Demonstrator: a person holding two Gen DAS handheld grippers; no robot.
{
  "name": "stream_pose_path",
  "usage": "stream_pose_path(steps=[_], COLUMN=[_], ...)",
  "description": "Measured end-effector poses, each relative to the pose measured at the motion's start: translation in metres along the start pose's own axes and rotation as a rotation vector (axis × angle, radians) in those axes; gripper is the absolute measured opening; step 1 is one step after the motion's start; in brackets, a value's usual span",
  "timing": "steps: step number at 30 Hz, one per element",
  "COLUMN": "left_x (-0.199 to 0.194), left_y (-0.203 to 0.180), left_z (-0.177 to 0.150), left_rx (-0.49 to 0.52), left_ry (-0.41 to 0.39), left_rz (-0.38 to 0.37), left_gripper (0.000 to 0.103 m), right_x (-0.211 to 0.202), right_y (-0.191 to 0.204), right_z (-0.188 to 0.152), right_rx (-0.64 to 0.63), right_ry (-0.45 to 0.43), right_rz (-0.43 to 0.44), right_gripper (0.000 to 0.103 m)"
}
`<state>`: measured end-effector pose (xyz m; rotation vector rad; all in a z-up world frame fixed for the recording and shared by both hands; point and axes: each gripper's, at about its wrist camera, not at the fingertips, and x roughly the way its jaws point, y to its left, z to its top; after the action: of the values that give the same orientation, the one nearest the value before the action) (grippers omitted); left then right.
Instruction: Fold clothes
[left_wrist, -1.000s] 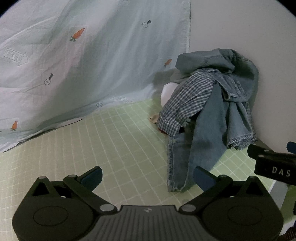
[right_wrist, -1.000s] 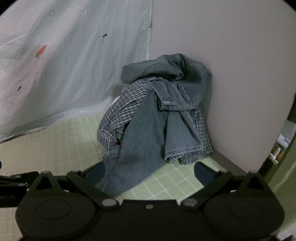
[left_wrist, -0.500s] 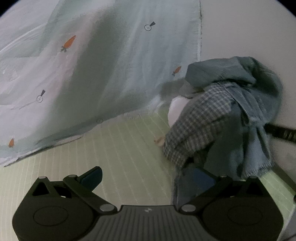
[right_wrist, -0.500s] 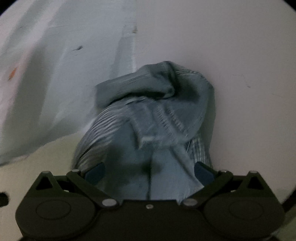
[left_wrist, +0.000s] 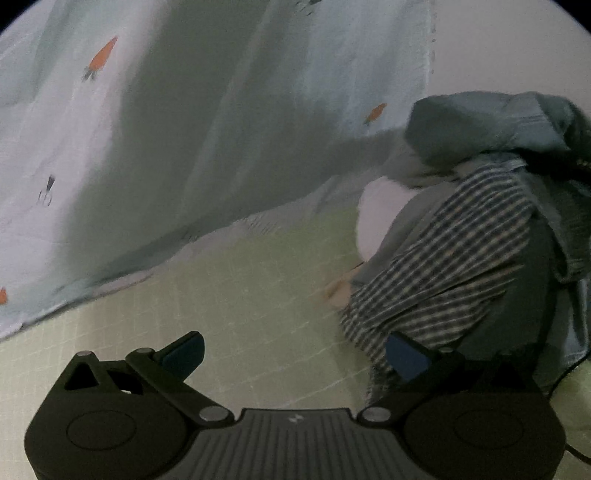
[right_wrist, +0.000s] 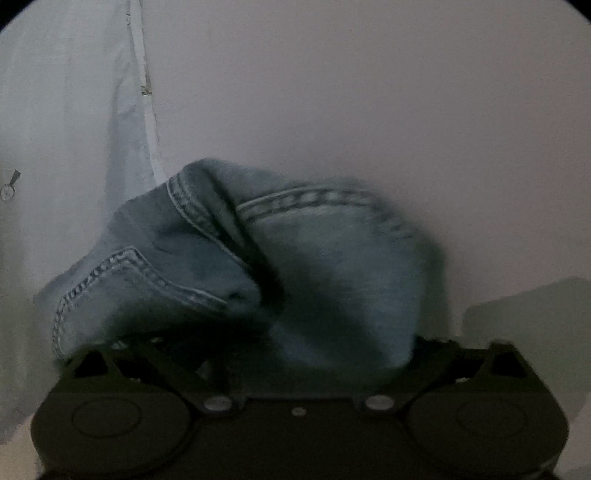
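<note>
The left gripper (left_wrist: 295, 354) has its two blue-tipped fingers (left_wrist: 184, 352) spread wide apart and holds nothing; its right finger sits in front of the hem of a blue-and-white checked shirt (left_wrist: 454, 273), though whether it touches the cloth cannot be told. That shirt drapes down the left side of a heap of clothes piled in the corner where the pale green gridded mat (left_wrist: 240, 302) meets the wall. A pair of light blue jeans (left_wrist: 491, 122) is bunched over the top of the heap, with one denim length hanging down its right side toward the mat. A pale curtain printed with small carrots (left_wrist: 166, 122) hangs behind the mat on the left. In the right wrist view, the right gripper (right_wrist: 295, 354) is pushed into the jeans (right_wrist: 332, 266); denim covers its fingertips, so how far they are spread cannot be told. The stitched seams of the jeans run roughly sideways across that view, against the plain wall (right_wrist: 351, 92).
</note>
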<state>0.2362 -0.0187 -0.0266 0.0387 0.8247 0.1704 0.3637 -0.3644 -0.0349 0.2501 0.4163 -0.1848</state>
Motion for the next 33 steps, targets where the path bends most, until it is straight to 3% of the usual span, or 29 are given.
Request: stream_pose_path(steps=[1,3,4,6,8,15,23,30,33], left_x=[-0.004,-0.013,-0.017,-0.025,-0.034,-0.07,-0.128,-0.193,-0.211], left_y=[0.004,0.011,0.014,0.021,0.029,0.06,0.144,0.272,0.326], left_z=[-0.004,-0.013,-0.017,-0.026,-0.034,-0.067,-0.136,-0.239,-0.282], left_rx=[-0.013,-0.038,-0.051,-0.076,-0.102,-0.195,-0.302,-0.442,-0.5], left_ry=[0.004,0.011,0.015,0.022,0.029,0.047,0.035,0.06,0.089], left_rz=[0.005,0.014,0.018,0.028,0.037,0.07,0.11,0.191,0.264], left_gripper=[0.103,0.103,0.103,0.103,0.103,0.103,0.103,0.103,0.103], right_x=[-0.002,-0.009,-0.014,-0.028,-0.045,-0.115,-0.201,-0.305,-0.35], right_y=[0.003,0.009,0.009,0.009,0.01,0.053,0.135,0.276,0.352], right_z=[-0.002,-0.006,-0.008,-0.008,-0.008,-0.02,-0.068,-0.168,-0.236], right_rx=[-0.007,-0.027,-0.031,-0.024,-0.021,-0.111,-0.173,-0.311,-0.343], right_ry=[-0.005,-0.016,-0.023,-0.04,-0.06,-0.102,-0.049,0.08,0.229], right_rz=[0.006,0.017,0.03,0.073,0.127,0.345,0.561,0.76,0.91], right_gripper=[0.08,0.054,0.048,0.015,0.009,0.006,0.006,0.006,0.005])
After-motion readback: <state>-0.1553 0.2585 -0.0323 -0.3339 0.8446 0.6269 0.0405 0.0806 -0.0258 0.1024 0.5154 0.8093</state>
